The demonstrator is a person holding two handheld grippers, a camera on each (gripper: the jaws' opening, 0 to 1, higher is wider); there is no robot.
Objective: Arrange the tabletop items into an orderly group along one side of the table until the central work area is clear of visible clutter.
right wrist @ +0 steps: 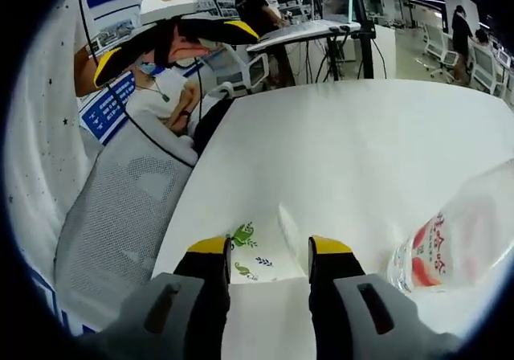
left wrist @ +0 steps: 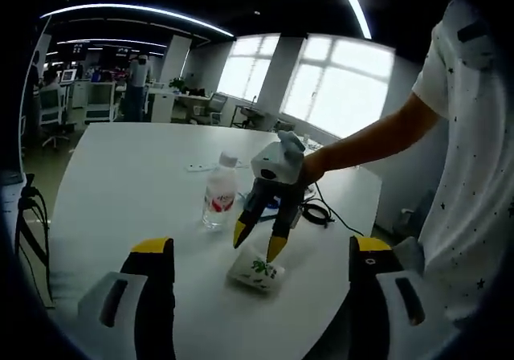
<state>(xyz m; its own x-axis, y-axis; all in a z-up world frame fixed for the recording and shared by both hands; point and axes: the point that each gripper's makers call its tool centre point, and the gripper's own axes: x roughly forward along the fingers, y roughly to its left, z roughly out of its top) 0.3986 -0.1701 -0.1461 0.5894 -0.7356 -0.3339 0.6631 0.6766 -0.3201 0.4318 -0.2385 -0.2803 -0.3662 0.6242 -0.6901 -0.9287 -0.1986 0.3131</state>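
white tabletop (left wrist: 128,191) spreads across the middle of the left gripper view, with a clear plastic water bottle (left wrist: 218,192) standing upright just left of centre, red-and-white label facing the camera. right of it and lower in the frame lies a small white packet with green print (left wrist: 256,271), flat on the table near its front edge. the right gripper (left wrist: 257,243) reaches in from the right on a person's arm, its yellow-tipped jaws apart and pointing down, the tips at the packet's upper edge; whether they touch it cannot be told. the left gripper (left wrist: 261,251) shows its own jaws rising wide apart at the bottom of the frame, holding nothing. a black cable (left wrist: 321,212) coils on the table behind the right gripper.

in the right gripper view, the packet (right wrist: 261,255) sits at lower centre between the spread jaw tips, and the bottle (right wrist: 454,235) lies across the lower right. a grey mesh chair (right wrist: 120,207) stands at the left.
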